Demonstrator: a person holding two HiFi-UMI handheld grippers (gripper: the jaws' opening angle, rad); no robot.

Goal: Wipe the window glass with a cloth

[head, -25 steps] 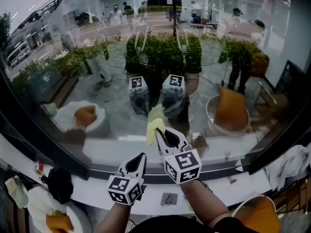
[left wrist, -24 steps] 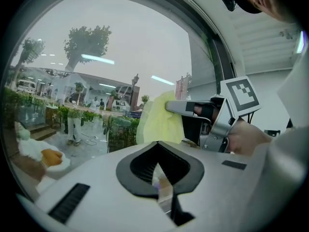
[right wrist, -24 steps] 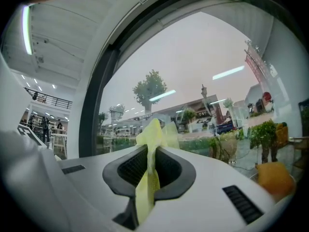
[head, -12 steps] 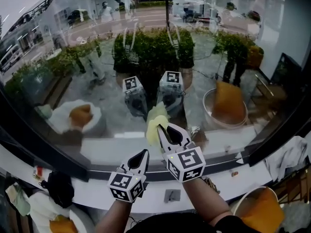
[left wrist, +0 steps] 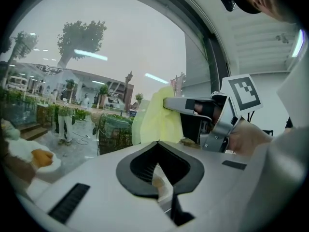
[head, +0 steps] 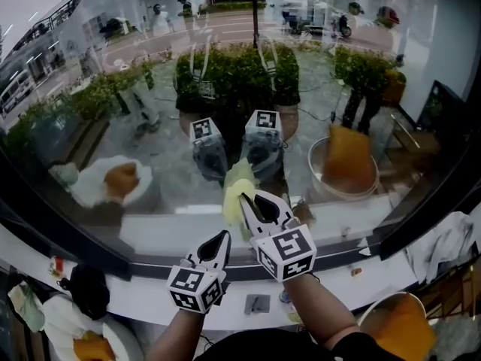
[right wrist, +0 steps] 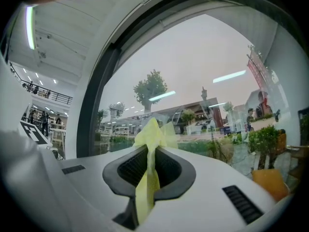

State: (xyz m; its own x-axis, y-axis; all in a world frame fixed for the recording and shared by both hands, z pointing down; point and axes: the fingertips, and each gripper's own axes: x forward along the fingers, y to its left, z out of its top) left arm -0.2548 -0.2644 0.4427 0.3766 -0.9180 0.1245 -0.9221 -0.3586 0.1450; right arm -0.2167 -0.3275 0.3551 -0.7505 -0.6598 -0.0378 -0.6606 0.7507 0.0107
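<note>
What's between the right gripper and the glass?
The yellow cloth, clamped in the right gripper, its bunched end toward the glass; the right gripper view shows it.

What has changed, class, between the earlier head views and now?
Almost nothing. The right gripper stays shut on the yellow cloth against the window glass, shifting slightly at most. The left gripper stays shut and empty, low beside it.

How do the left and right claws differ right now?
The right claw pinches the yellow cloth at the window glass; the left claw holds nothing. The right claw reaches farther forward than the left claw, which sits nearer the sill. Both are shut.
</note>
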